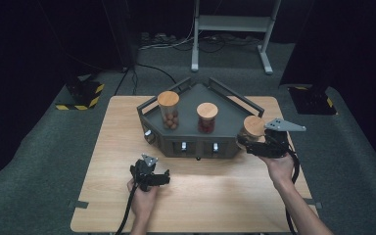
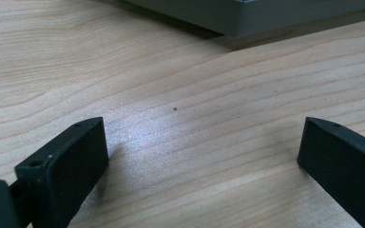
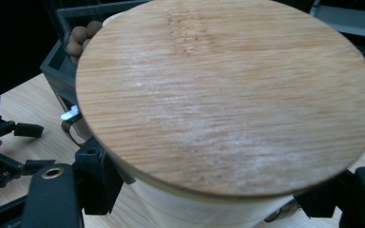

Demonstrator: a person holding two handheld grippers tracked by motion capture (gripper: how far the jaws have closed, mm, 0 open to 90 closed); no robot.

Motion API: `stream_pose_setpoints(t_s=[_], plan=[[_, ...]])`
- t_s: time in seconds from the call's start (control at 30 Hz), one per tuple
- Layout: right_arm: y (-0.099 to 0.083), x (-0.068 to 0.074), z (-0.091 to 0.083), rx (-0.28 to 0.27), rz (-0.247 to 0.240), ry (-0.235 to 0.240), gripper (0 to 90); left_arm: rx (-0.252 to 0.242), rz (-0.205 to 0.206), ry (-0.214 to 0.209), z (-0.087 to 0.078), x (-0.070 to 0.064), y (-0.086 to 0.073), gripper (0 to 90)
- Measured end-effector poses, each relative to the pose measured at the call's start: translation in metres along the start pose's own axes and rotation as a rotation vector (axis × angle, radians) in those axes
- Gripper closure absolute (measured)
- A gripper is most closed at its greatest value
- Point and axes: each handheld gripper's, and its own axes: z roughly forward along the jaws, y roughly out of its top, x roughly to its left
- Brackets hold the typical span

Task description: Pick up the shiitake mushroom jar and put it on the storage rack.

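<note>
Jar clamped in right gripper (image 1: 254, 146), right of centre frame, at the tray's right front corner.

Round glass jar with flat bamboo lid (image 1: 253, 127) was held upright, vertical axis, jaws closed on its body below the lid; dark grey angular tray (image 1: 188, 100) lay just left of it, so any placing move was judged to run leftward. Left gripper (image 1: 152, 177) was parked lower left on the pale wooden table (image 1: 225, 205), jaws wide apart, nothing held.

Wooden-lidded jar (image 3: 228, 95) clamped by right hand-held gripper (image 3: 209, 199) (lid upward), wooden table (image 3: 28, 104) beneath
</note>
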Motion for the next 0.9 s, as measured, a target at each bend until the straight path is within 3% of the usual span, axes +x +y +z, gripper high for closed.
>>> stream_pose_setpoints(t_s=[0.53,0.9], plan=[[0.014,-0.009,0.006,-0.006,0.041,-0.014,25.1,0.001,0.002,0.000,0.000,0.000,0.000,2.7],[0.024,-0.009,0.011,-0.002,0.030,-0.025,25.1,0.001,0.002,0.000,0.000,0.000,0.000,2.7]])
